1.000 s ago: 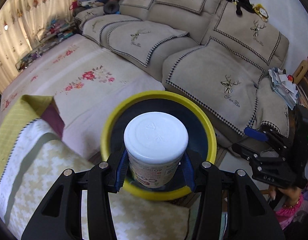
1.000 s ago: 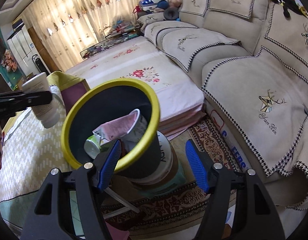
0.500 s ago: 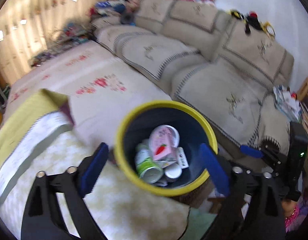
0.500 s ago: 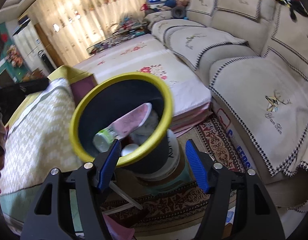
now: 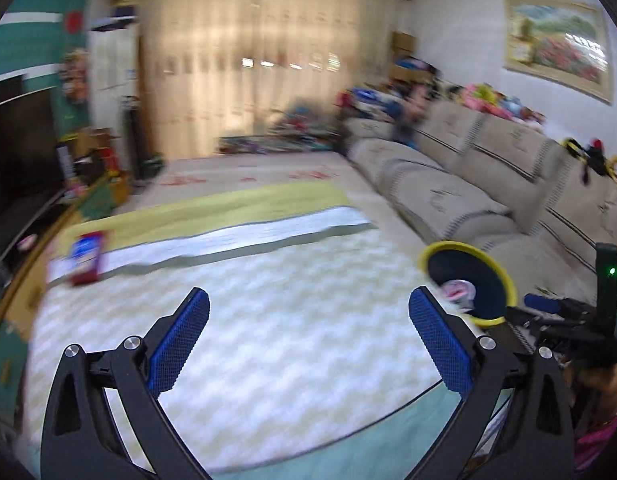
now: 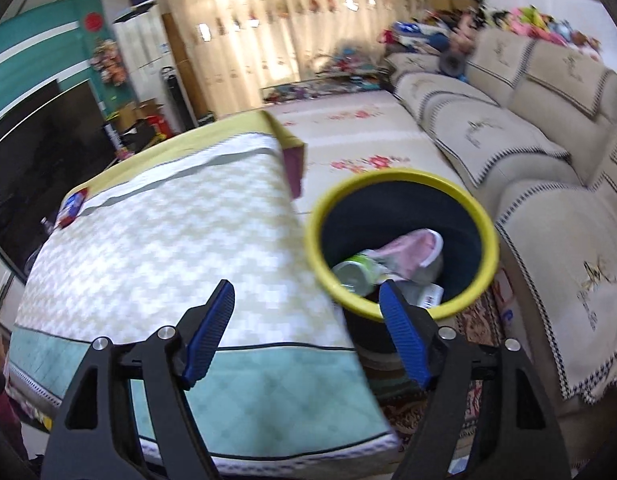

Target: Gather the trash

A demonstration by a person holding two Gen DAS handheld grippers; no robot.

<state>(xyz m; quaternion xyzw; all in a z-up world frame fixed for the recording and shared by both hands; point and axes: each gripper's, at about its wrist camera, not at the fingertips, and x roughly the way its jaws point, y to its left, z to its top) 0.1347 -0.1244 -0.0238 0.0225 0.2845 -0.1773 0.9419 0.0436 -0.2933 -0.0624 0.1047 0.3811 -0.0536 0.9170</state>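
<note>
A dark bin with a yellow rim (image 6: 404,240) stands beside the table and holds a pink cup, a green can and other trash. It also shows in the left wrist view (image 5: 466,280) at the right. My left gripper (image 5: 308,328) is open and empty above the table cloth. My right gripper (image 6: 308,320) is open and empty, close to the bin's near rim. A red and blue snack packet (image 5: 86,256) lies at the table's far left; it also shows in the right wrist view (image 6: 70,208). The right gripper's body (image 5: 568,320) shows in the left wrist view.
The table (image 6: 168,248) has a yellow-white zigzag cloth with a teal border. A beige sofa (image 6: 548,140) runs along the right. A floral mat (image 6: 360,136) lies beyond the bin. A dark TV (image 5: 16,140) stands at the left.
My left gripper opened and let the white container fall into the bin, then swung left over the table. My right gripper turned left, bringing the table into view.
</note>
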